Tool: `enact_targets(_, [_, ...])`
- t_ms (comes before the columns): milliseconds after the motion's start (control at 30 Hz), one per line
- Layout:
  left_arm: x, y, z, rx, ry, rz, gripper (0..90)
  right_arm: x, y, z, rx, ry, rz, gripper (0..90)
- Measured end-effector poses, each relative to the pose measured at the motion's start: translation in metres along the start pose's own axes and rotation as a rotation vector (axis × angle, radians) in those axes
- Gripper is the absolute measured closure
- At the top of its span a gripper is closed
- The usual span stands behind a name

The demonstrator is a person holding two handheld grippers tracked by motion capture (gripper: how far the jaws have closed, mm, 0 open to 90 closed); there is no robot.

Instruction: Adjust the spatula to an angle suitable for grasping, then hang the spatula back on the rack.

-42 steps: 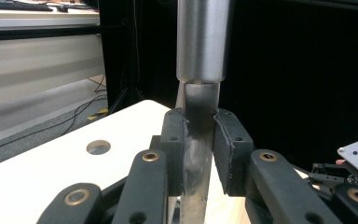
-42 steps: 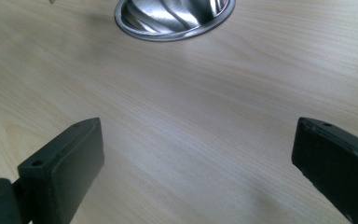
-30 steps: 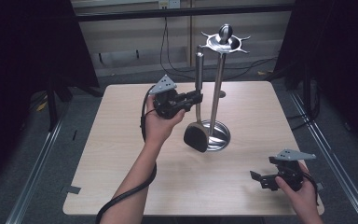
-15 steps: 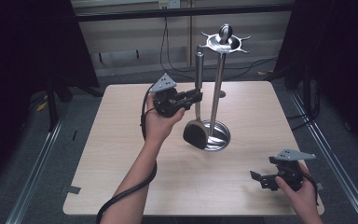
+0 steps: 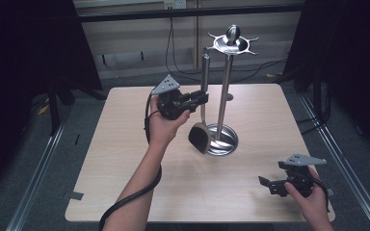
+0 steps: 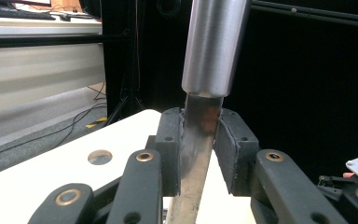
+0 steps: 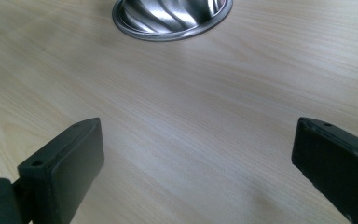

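Observation:
A serving spoon (image 5: 200,136) with a dark bowl and a steel handle hangs tilted beside the metal utensil stand (image 5: 225,96), its bowl just above the stand's round base (image 5: 226,142). My left gripper (image 5: 203,97) reaches in level from the left. Its pads are on either side of the flat shank (image 6: 196,140), just below the round handle (image 6: 212,46). The jaws have just been opening slightly with the shank between them, and the pads still touch it. My right gripper (image 5: 266,183) rests low at the table's near right with nothing between its open jaws (image 7: 196,140), facing the base (image 7: 172,18).
The stand carries a crown of hooks (image 5: 231,42) at its top. The wooden table (image 5: 125,159) has its front edge close to my right hand. A small round disc (image 6: 99,157) sits in the tabletop behind the stand. Dark curtains and cables lie beyond the far edge.
The spoon's bowl has drifted slightly up and to the left. Both hands have stayed where they were.

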State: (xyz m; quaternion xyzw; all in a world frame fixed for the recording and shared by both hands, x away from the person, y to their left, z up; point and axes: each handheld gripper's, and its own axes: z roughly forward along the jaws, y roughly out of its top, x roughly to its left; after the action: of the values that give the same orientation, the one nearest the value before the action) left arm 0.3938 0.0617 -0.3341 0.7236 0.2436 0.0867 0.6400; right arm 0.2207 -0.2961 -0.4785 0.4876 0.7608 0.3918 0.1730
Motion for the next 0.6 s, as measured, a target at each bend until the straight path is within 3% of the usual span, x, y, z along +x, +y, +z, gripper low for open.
enact_targets(200, [0.0011,0.0002,-0.0048,-0.015,0.003,-0.002,66.5,0.0005,0.001,0.0002,-0.002,-0.001,0.003,2.1])
enact_targets(333, [0.0023,-0.0002,-0.0077,-0.003,0.02,0.008,59.7,0.0017,0.001,0.0014,0.0,0.004,-0.003,2.1])
enact_targets(600, [0.0025,-0.0048,-0.0105,0.0,0.019,0.001,54.6,0.0006,0.0005,-0.001,0.001,0.0,0.0,2.1])
